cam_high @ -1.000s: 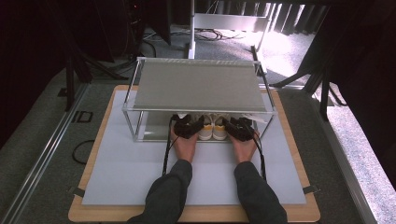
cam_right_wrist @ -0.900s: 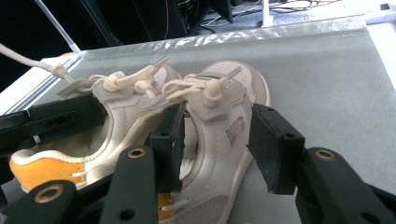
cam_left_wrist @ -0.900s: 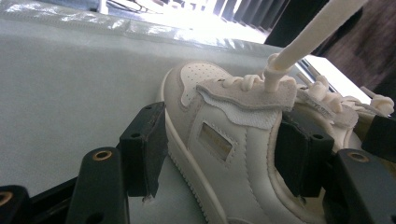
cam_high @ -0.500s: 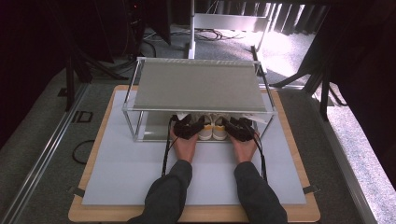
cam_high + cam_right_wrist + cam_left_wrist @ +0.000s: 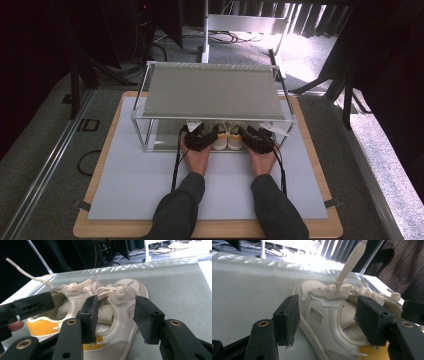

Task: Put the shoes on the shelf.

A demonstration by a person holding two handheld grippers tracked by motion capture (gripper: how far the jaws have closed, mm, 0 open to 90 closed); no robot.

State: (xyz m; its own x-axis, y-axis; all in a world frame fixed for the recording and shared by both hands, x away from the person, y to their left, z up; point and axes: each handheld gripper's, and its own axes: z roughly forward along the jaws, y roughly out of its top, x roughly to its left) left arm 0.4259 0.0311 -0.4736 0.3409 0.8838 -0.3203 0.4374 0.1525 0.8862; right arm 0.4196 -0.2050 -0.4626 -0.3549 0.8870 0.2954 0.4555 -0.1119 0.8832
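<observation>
Left hand-held gripper (image 5: 325, 322) gapes around one shoe's (image 5: 324, 315) heel; right hand-held gripper (image 5: 115, 317) gapes around the other shoe (image 5: 120, 312); both shoes sit mid-frame under the shelf (image 5: 212, 92); nothing gripped yet, lifting apparently remains.

Looks like a lab/recording rig: worktop (image 5: 125, 195) on grey carpet, black curtains (image 5: 40, 45) around, stand base (image 5: 205, 50) with loose cables (image 5: 240, 35), floor rail (image 5: 45, 170).
</observation>
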